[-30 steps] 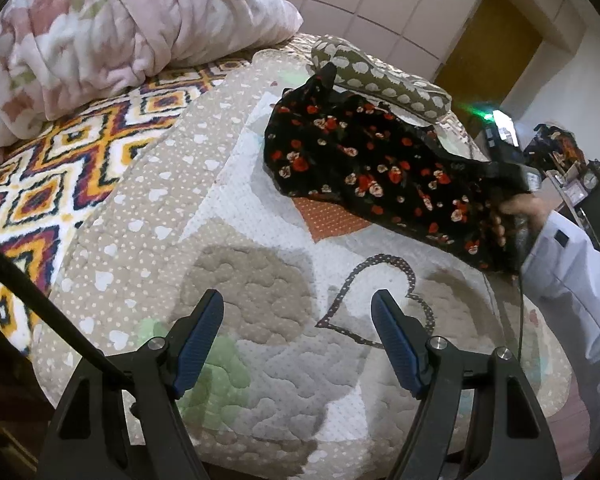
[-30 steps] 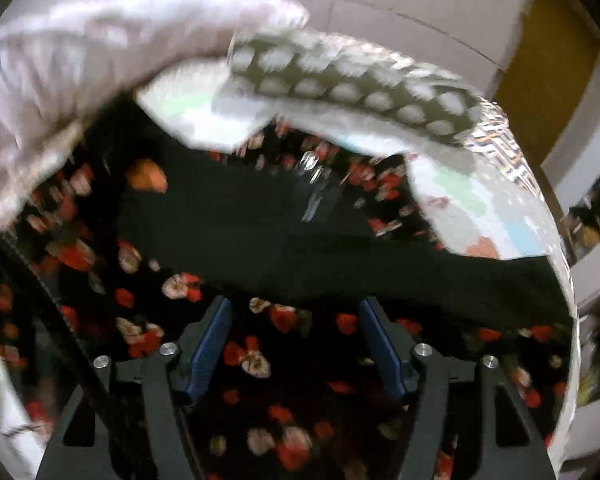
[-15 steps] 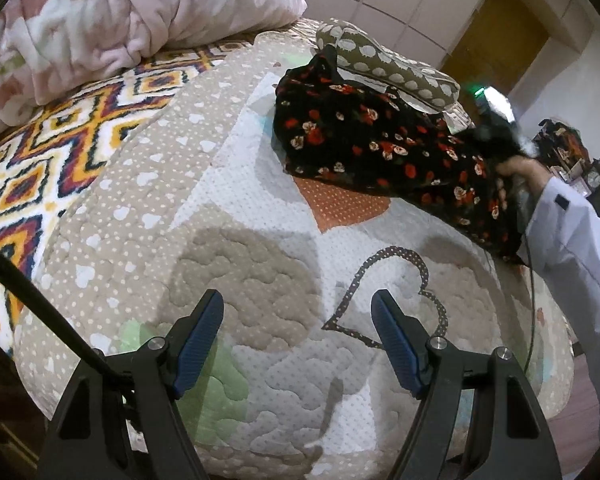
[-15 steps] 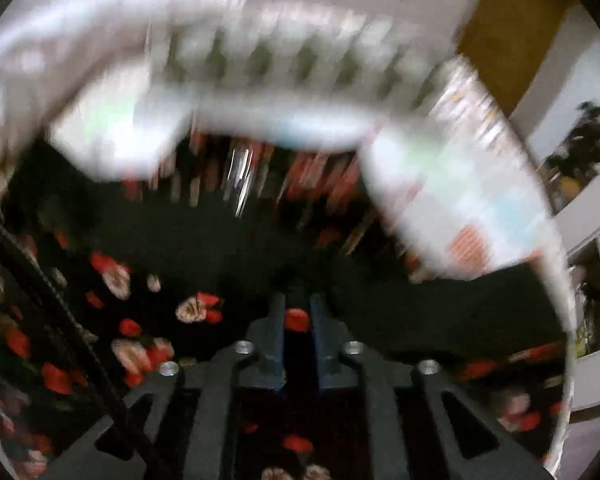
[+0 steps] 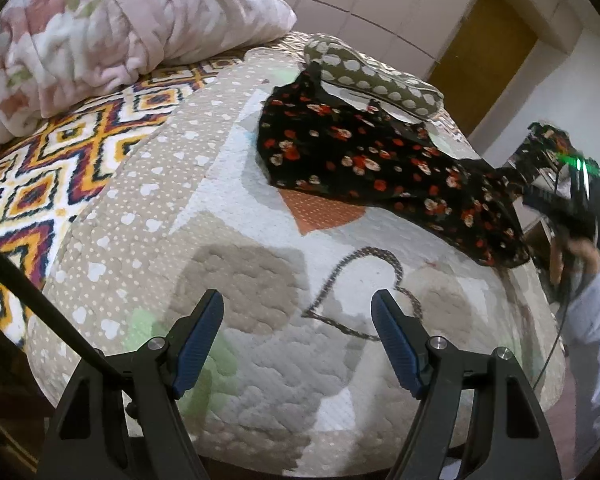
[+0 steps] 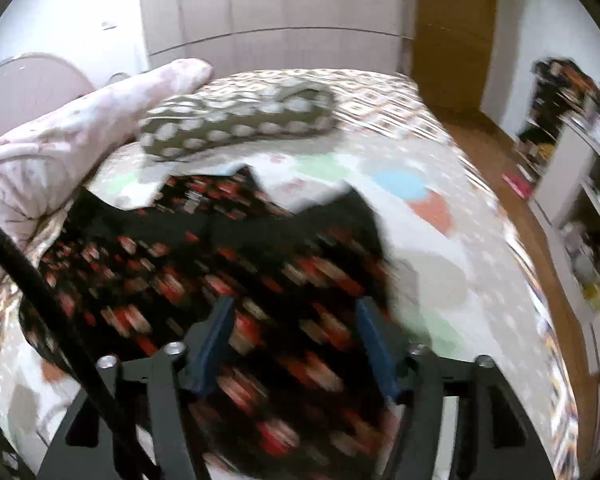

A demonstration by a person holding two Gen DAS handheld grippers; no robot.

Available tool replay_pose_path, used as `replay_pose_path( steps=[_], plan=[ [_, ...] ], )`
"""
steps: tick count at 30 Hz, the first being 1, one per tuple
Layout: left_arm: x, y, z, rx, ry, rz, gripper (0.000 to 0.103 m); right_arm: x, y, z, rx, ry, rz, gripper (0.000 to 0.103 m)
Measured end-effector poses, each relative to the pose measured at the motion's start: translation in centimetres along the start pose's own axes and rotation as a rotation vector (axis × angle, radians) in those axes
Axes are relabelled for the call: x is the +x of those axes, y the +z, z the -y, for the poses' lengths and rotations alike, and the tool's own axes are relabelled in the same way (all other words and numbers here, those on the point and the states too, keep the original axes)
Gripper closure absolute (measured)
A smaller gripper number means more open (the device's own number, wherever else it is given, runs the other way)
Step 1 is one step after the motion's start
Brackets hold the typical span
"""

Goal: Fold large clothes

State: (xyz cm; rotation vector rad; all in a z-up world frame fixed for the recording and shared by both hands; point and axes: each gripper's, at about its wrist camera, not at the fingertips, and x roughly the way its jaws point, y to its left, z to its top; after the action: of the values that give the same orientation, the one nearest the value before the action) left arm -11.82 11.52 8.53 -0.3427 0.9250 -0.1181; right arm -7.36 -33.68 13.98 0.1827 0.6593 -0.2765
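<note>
1. The flowery black dress (image 5: 372, 160) lies spread on the quilt (image 5: 260, 280), just below the spotted pillow (image 5: 374, 74).
2. The left gripper (image 5: 296, 334) hangs over bare quilt, well apart from the dress, jaws wide with nothing between them.
3. The right gripper (image 6: 296, 344) has just opened; it seems to hold nothing, though the picture is blurry.
</note>
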Motion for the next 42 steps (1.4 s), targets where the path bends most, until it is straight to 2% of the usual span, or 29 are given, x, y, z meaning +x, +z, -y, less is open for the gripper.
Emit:
replay_pose_path(
  steps=[1, 5, 8, 9, 10, 12, 15, 16, 18, 20, 21, 23, 25, 28, 31, 32, 35, 36, 39, 42],
  plan=[
    [-0.2, -0.1, 0.4, 0.008, -0.003, 0.001, 0.028, 0.0, -1.1, 1.0, 0.018, -0.009, -0.008, 0.027],
    [-1.2, -0.6, 1.7, 0.033, -0.001, 0.004, 0.028, 1.0, -6.1, 3.5, 0.125, 0.045, -0.067, 0.023],
    [-1.6, -0.8, 2.5, 0.038, -0.005, -0.004, 0.028, 2.7, -8.4, 4.1, 0.252, 0.15, -0.106, 0.026],
    [-1.7, -0.8, 2.8, 0.043, -0.006, -0.005, 0.028, 3.8, -8.8, 4.1, 0.301, 0.212, -0.14, 0.058],
    [-2.0, -0.9, 3.2, 0.05, -0.004, -0.006, 0.028, 4.5, -8.8, 4.2, 0.331, 0.257, -0.168, 0.072],
    [-2.7, -1.0, 3.7, 0.062, 0.006, 0.002, 0.028, 4.1, -7.9, 5.1, 0.36, 0.27, -0.164, 0.084],
    [-3.4, -1.1, 3.6, 0.068, 0.025, 0.018, 0.028, 2.7, -6.4, 7.3, 0.346, 0.204, -0.133, 0.089],
    [-3.5, -1.1, 3.4, 0.064, 0.031, 0.02, 0.028, 2.7, -6.2, 7.9, 0.345, 0.168, -0.143, 0.096],
    [-3.4, -1.1, 3.0, 0.048, 0.03, 0.013, 0.028, 3.8, -6.4, 8.4, 0.302, -0.009, -0.191, 0.097],
    [-3.1, -1.1, 2.8, 0.035, 0.018, 0.001, 0.028, 4.6, -7.1, 8.2, 0.263, -0.068, -0.245, 0.097],
    [-3.1, -1.2, 2.7, 0.036, 0.015, -0.001, 0.028, 4.2, -7.4, 8.3, 0.259, -0.064, -0.233, 0.097],
    [-3.1, -1.3, 2.7, 0.049, 0.022, 0.003, 0.028, 1.8, -7.6, 8.8, 0.274, -0.087, -0.154, 0.095],
    [-2.8, -1.3, 2.6, 0.052, 0.029, 0.002, 0.028, -1.1, -7.2, 8.8, 0.28, -0.117, -0.072, 0.085],
    [-2.3, -1.4, 2.6, 0.04, 0.025, 0.003, 0.028, -4.5, -5.2, 6.5, 0.222, -0.102, 0.019, 0.085],
    [-1.8, -1.8, 2.8, 0.043, 0.031, -0.011, 0.028, -6.1, -3.6, 1.8, 0.138, 0.031, 0.082, 0.085],
    [-1.6, -1.9, 2.9, 0.048, 0.032, -0.017, 0.028, -6.1, -3.1, -1.0, 0.092, 0.109, 0.085, 0.085],
    [-1.8, -2.3, 2.8, 0.068, 0.05, -0.013, 0.028, -4.5, -2.5, -7.8, -0.017, 0.234, 0.048, 0.088],
    [-1.9, -2.3, 2.7, 0.069, 0.058, -0.006, 0.028, -3.9, -2.6, -9.6, -0.046, 0.258, 0.038, 0.094],
    [-2.2, -2.2, 1.6, 0.049, 0.07, 0.001, 0.028, -1.4, -2.6, -14.9, -0.089, 0.337, -0.011, 0.095],
    [-2.0, -2.2, 0.5, 0.018, 0.074, -0.008, 0.028, 3.0, -2.9, -17.8, -0.081, 0.335, -0.099, 0.095]
  ],
)
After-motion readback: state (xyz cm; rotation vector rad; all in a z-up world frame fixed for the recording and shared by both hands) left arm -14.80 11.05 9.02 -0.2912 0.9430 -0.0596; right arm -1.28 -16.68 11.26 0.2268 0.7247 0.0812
